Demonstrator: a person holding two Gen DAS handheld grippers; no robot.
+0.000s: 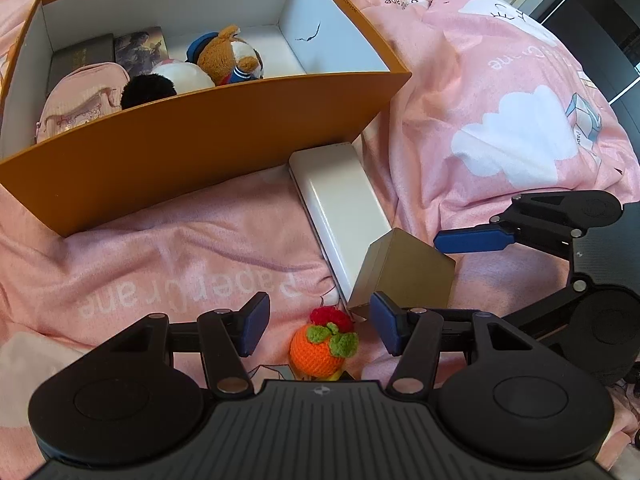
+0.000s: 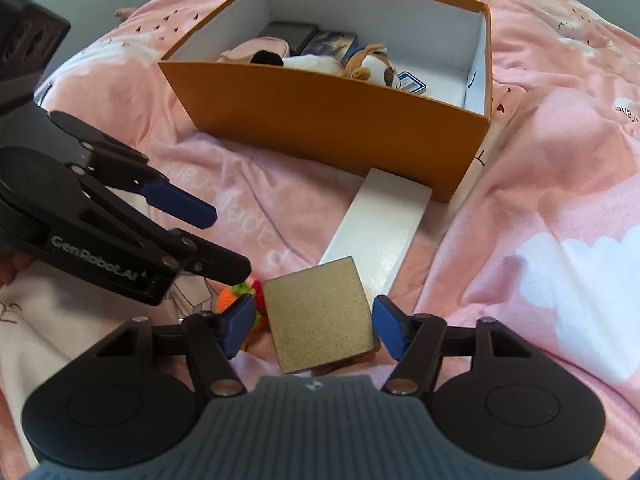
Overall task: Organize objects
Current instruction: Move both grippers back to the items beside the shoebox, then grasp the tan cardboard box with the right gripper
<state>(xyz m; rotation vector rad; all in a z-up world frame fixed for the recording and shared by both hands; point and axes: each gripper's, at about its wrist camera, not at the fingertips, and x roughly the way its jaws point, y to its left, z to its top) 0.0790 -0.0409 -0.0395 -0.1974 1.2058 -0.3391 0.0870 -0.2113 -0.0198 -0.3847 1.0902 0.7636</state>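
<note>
Left wrist view: the left gripper [image 1: 318, 328] hangs over a crocheted orange toy [image 1: 323, 347] lying on the pink bedspread [image 1: 500, 92], well short of the orange storage box [image 1: 192, 140]. Its jaws stand wide on either side of the toy without touching it, which reads as lining up for a pick. Just beyond the toy a gold box [image 1: 404, 270] sits tilted, resting against the near end of a long white case [image 1: 340, 208] whose far end reaches the storage box's near corner. Inside the storage box lie a pink pouch [image 1: 78, 96], two flat dark boxes, a black-and-white plush and a brown plush toy [image 1: 230, 56], so sorting looks well along. The right gripper [image 1: 474, 239] reaches in from the right, one blue pad near the gold box's top.

Right wrist view: the right gripper [image 2: 314, 330] looks straight down on the gold box [image 2: 322, 316], jaws spread wide to either side with a gap at each pad, nothing gripped yet. The white case [image 2: 380, 224] runs from the gold box up to the storage box [image 2: 328, 120]. The left gripper [image 2: 216, 240] crosses from the left above the orange toy [image 2: 230, 296], mostly hiding it. Each hand seems placed to lift its own item toward the storage box; the gold box's tilt could let it slip as the pads close.
</note>
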